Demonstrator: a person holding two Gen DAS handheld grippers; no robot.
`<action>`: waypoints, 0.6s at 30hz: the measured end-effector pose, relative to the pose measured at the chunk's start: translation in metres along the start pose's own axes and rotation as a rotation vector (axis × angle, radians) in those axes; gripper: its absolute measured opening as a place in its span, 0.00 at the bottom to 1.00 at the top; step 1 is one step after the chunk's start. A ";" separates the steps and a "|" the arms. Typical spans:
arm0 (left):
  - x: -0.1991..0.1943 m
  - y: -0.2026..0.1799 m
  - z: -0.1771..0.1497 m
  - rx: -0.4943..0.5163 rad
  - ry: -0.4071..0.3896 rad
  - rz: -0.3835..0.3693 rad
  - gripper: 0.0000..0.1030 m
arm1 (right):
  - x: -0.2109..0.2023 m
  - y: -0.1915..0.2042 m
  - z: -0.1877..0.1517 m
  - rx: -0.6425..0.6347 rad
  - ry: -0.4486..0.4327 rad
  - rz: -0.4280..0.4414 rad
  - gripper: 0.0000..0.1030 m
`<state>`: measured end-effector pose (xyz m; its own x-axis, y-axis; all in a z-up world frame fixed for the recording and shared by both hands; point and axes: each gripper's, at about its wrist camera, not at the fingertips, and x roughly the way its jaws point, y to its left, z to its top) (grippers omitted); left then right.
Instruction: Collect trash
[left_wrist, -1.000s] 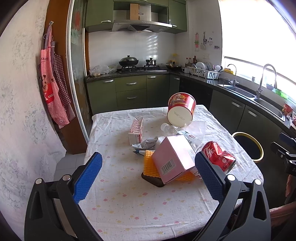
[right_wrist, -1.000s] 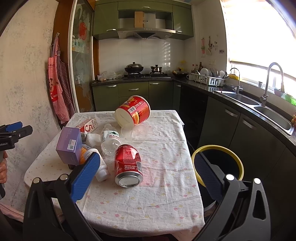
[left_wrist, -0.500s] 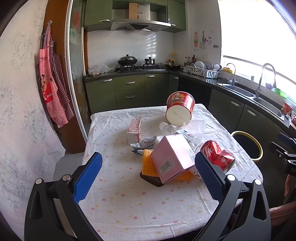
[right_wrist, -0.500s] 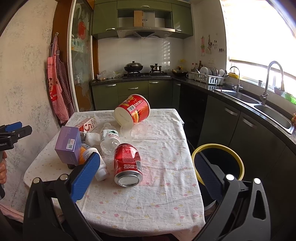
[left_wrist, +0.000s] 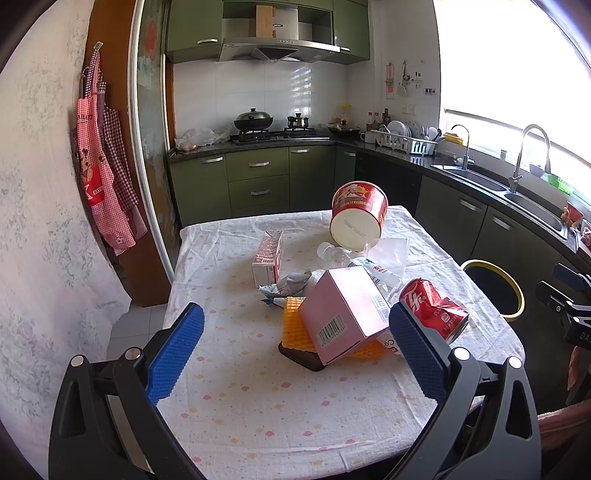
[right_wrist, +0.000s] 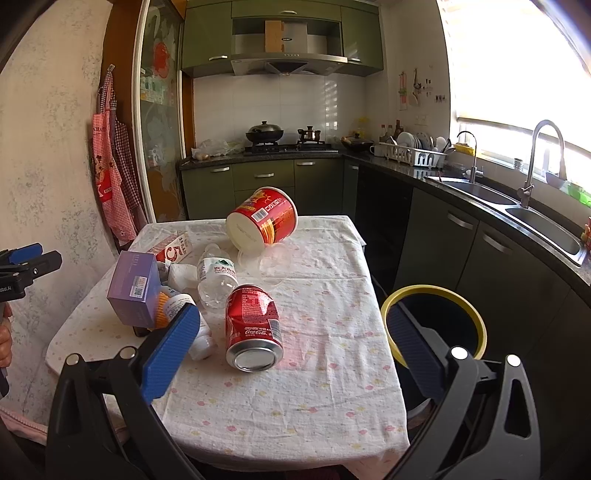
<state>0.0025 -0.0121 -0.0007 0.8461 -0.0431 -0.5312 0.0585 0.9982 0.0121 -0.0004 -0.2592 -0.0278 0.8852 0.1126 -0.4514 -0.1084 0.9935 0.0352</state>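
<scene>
Barely moved since a second ago: both views drifted a touch, nothing on the worktop (left_wrist: 258, 398) disturbed. Left tongs (left_wrist: 295, 350) spread wide and empty, held above the near edge, aimed at the pink box (left_wrist: 343, 314) propped at a tilt on the orange sponge (left_wrist: 295, 328). Right tongs (right_wrist: 291, 354) likewise wide and empty, framing the dented red can (right_wrist: 253, 328) lying on its side with its base toward the near edge. Behind these, a heap toward the middle: clear bottle (right_wrist: 216, 277), small carton (left_wrist: 267, 262), crumpled wrapper (left_wrist: 291, 286), and a red tub (right_wrist: 264, 221) tipped over toward the far edge. Bin (right_wrist: 436, 321) with a yellow rim standing on the floor just off the right edge, probably put there for a short carry. Judged as the start of collecting, nothing yet picked up; can likely first for the right side, being nearest the bin. Dented can liable to roll if nudged off-centre.
</scene>
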 end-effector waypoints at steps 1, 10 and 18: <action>0.000 0.000 0.000 0.000 0.001 0.000 0.96 | -0.001 0.000 0.000 0.000 -0.001 0.001 0.94; 0.001 0.000 0.000 0.002 0.004 -0.003 0.96 | 0.001 -0.001 -0.002 0.000 0.003 0.001 0.94; 0.002 -0.002 0.000 0.008 0.007 -0.006 0.96 | 0.003 -0.004 -0.004 0.005 0.003 -0.001 0.94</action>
<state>0.0038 -0.0139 -0.0016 0.8418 -0.0483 -0.5376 0.0677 0.9976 0.0164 0.0010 -0.2625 -0.0332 0.8838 0.1119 -0.4543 -0.1056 0.9936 0.0393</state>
